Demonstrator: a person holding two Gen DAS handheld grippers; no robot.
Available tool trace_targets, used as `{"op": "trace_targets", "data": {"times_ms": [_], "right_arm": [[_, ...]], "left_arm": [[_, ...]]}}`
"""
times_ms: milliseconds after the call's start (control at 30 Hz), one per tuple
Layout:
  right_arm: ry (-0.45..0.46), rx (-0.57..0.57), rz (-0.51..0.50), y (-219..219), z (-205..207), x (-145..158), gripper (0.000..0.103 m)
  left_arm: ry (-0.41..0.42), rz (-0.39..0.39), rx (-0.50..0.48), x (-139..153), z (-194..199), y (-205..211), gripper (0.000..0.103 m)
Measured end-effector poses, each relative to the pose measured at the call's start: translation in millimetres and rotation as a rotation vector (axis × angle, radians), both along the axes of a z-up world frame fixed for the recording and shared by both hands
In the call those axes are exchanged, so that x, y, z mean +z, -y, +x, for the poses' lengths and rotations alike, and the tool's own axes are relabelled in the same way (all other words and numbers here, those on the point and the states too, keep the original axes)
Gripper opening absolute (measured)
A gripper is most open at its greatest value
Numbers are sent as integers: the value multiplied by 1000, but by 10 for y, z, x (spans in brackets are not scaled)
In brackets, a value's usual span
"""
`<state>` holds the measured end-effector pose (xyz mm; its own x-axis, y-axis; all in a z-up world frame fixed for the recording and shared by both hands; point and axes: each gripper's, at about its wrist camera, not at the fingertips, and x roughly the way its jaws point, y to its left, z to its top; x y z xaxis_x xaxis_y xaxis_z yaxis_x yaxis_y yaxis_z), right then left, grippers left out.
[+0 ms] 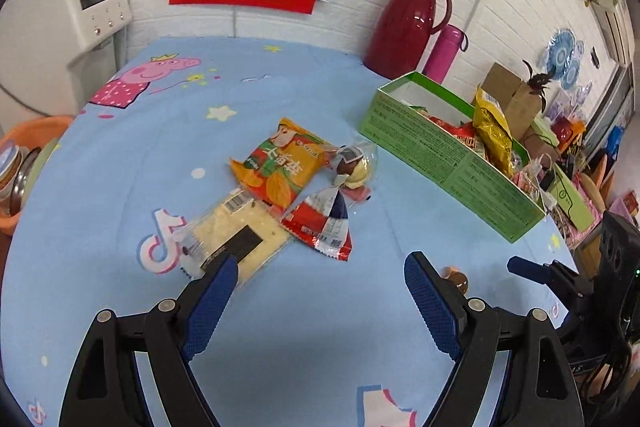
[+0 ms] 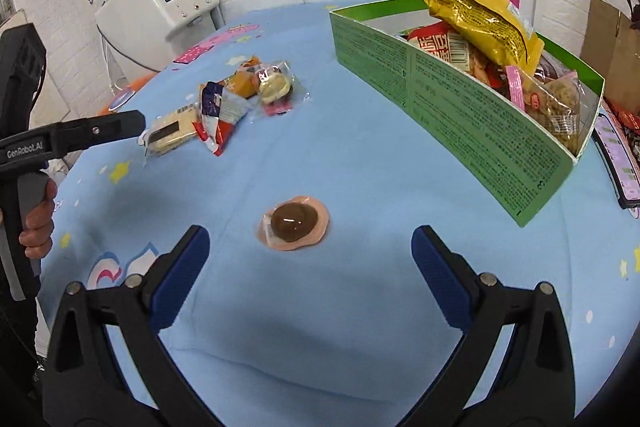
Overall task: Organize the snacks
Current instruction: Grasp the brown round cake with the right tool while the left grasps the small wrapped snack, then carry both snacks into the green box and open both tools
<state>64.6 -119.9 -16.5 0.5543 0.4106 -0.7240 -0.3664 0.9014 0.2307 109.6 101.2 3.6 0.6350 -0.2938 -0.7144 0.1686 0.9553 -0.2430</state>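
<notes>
My right gripper (image 2: 310,247) jaws stand wide over the chocolate (image 2: 294,223) to take it; left gripper (image 1: 318,277) jaws also wide, empty

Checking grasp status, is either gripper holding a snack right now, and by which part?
Nothing is held. Left gripper and right gripper are both open above the tablecloth.

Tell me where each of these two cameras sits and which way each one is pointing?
Left wrist: rides the left gripper, looking forward over its open blue-padded fingers at the snack pile, with the cracker pack nearest; the right gripper shows at right.
Right wrist: rides the right gripper, open, facing the round brown snack; the left gripper and a hand show at left.
Shared: green box, snack pile, blue tablecloth, red jug.
</notes>
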Motion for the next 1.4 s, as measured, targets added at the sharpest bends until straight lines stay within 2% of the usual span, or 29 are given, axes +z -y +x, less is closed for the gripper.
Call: {"op": "trace_targets", "data": {"times_ms": [133, 200, 367, 500, 533, 600, 767, 900, 933, 967, 1100, 1167, 1200, 1300, 1367, 1400], "right_arm": [[-9, -15, -11, -64, 60, -64, 100], [-18, -10, -24, -116, 83, -94, 95], [-34, -8, -57, -199, 133, -177, 75], [-13, 4, -97, -250, 139, -178, 55], [-4, 0, -113, -254, 137, -179, 47], [-1, -7, -113, -256, 138, -179, 46], [20, -37, -92, -252, 107, -138, 37], [26, -44, -62, -261, 52, -97, 37], [32, -46, -56, -256, 16, -78, 37], [39, -49, -46, -237, -25, -52, 37], [81, -76, -18, -135, -159, 93, 37], [107, -95, -4, -60, -212, 182, 37], [119, -104, 5, -19, -232, 226, 37], [152, -139, 29, 134, -276, 352, 37], [170, -159, 33, 243, -297, 410, 37], [175, -169, 35, 290, -302, 419, 37]], "left_arm": [[25, 65, -59, -35, 244, 186, 87], [15, 101, -70, -94, 368, 252, 85], [-14, 112, -93, -227, 570, 302, 76], [-37, 62, -100, -311, 635, 244, 61], [-41, 56, -104, -329, 637, 231, 56], [-50, 55, -113, -364, 644, 220, 46], [-37, 45, -120, -379, 627, 189, 44], [-32, 42, -128, -349, 588, 217, 40], [-25, 41, -130, -323, 564, 231, 30], [-8, 38, -133, -274, 515, 236, 26], [22, 4, -151, -93, 370, 305, 22], [33, 7, -171, -50, 310, 385, 8], [32, 2, -183, -32, 288, 427, 6], [36, 6, -199, 14, 271, 524, 5], [51, 56, -195, 21, 261, 581, 6], [54, 78, -187, 16, 258, 601, 10]]}}
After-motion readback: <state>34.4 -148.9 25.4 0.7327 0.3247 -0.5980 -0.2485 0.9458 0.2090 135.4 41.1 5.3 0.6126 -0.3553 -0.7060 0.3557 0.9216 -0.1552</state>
